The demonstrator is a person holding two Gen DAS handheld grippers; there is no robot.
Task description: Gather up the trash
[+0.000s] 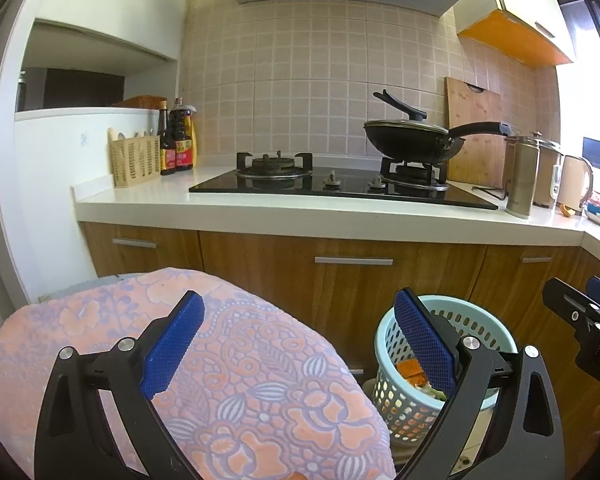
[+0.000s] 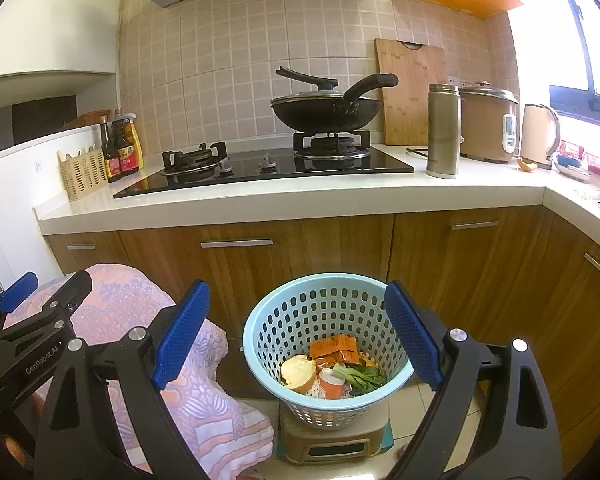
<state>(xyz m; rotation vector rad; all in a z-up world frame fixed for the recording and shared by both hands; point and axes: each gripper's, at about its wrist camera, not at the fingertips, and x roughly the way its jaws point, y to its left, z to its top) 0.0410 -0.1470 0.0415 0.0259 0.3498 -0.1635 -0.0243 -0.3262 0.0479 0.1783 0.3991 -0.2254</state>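
Left claw (image 1: 298,334) is hanging wide open, nothing between its blue pads, pointing slightly down over the floral cloth (image 1: 204,360) that is covering something bulky on the left. Right claw (image 2: 298,334) is also gaping wide and empty, its pads framing the light-blue basket (image 2: 328,312) from above without touching it. Both are hovering, neither is gripping anything.

Basket is sitting on a small beige box (image 2: 336,446) on the floor, in front of the wooden cabinets (image 2: 300,248). It is already holding trash: an orange wrapper (image 2: 336,350), a bread piece (image 2: 298,372), a cup (image 2: 332,386), some greens (image 2: 360,376). Basket bottom looks covered, so collecting seems well along or about done.

Further right, on the counter (image 2: 480,184), an orange peel scrap (image 2: 526,165) is lying beside the kettle (image 2: 538,136). That looks like the only loose trash in view, though the far right corner is too washed out to tell.

Next move, my read: the right claw is needing to rise to the counter, close on the peel, then carry it back over the basket and release.
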